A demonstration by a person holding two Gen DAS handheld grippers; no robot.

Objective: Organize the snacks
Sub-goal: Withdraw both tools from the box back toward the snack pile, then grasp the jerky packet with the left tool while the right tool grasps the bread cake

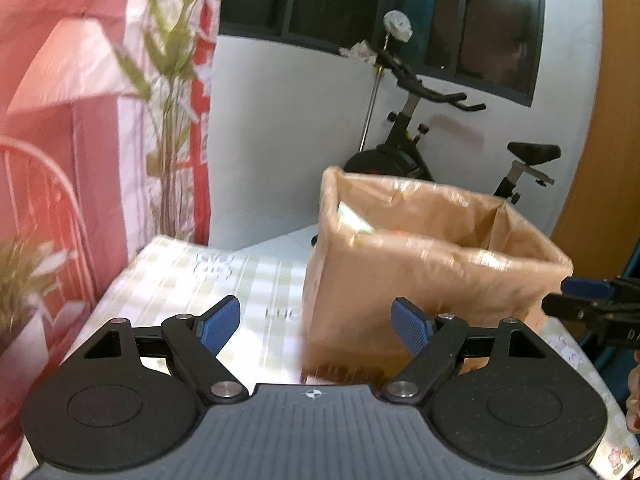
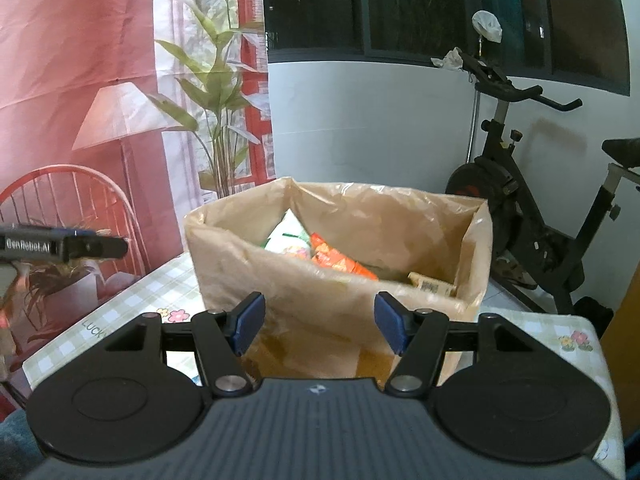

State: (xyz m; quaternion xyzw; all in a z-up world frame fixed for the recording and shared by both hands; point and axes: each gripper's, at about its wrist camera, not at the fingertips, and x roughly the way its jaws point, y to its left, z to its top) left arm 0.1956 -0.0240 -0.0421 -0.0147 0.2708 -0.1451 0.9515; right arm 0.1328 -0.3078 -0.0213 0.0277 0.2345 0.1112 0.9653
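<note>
A brown box lined with a tan plastic bag stands on the checked tablecloth. Inside it lie snack packs: a white and green pack, an orange pack and a beige one. My left gripper is open with nothing between its blue pads, low in front of the box's left corner. My right gripper is open and empty too, just before the box's near wall. The right gripper shows at the left wrist view's right edge; the left gripper shows at the right wrist view's left edge.
The table wears a green checked cloth with flower prints. Behind it stands an exercise bike against a white wall under dark windows. A red printed backdrop hangs at the left.
</note>
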